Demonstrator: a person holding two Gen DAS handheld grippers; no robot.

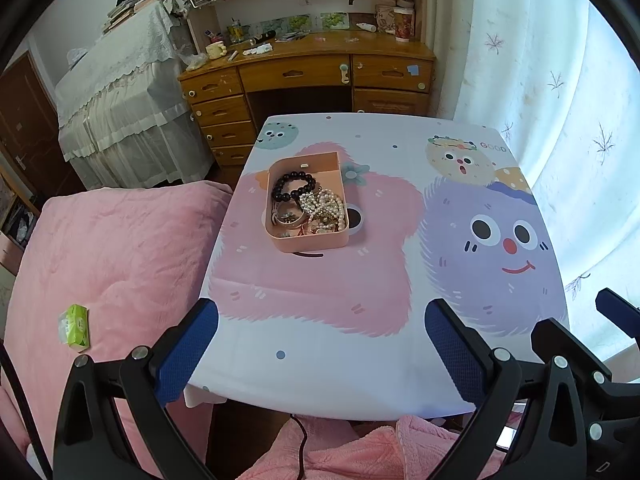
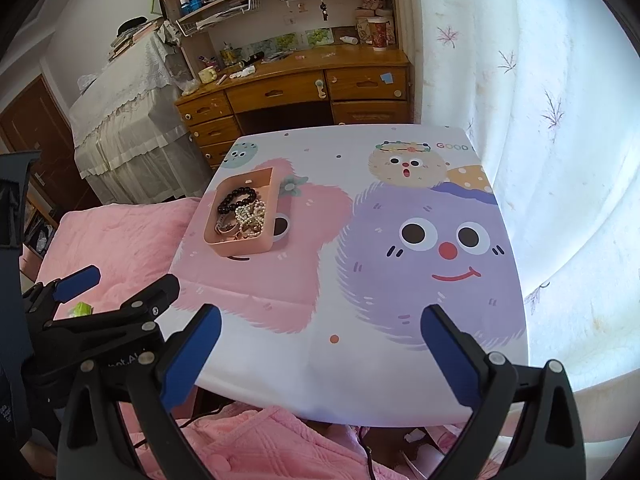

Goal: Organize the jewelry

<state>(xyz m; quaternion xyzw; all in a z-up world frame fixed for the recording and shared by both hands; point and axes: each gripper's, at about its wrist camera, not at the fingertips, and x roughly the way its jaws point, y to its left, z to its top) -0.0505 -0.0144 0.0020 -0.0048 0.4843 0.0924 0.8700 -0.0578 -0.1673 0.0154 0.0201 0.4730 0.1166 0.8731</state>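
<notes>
Left wrist view
Left gripper: hovering at the near edge of the table, fingers spread wide, holding nothing.
Tray: pink, sitting on the table's left half, far from the fingers.
Jewelry: lying heaped inside the tray; black bead bracelet at the far end, pearl strands tangling at the near right.
Right gripper: only part of it is showing at the right edge.
Green packet: lying on the pink bedding, left of the table.

Right wrist view
Right gripper: hanging over the near edge, fingers spread apart, empty.
Left gripper: showing whole here at the near left, over the bedding, jaws parted.
Tray: sitting far left, well apart from both grippers.
Green packet: mostly hiding behind the left gripper.
Desk: standing beyond the table.
</notes>
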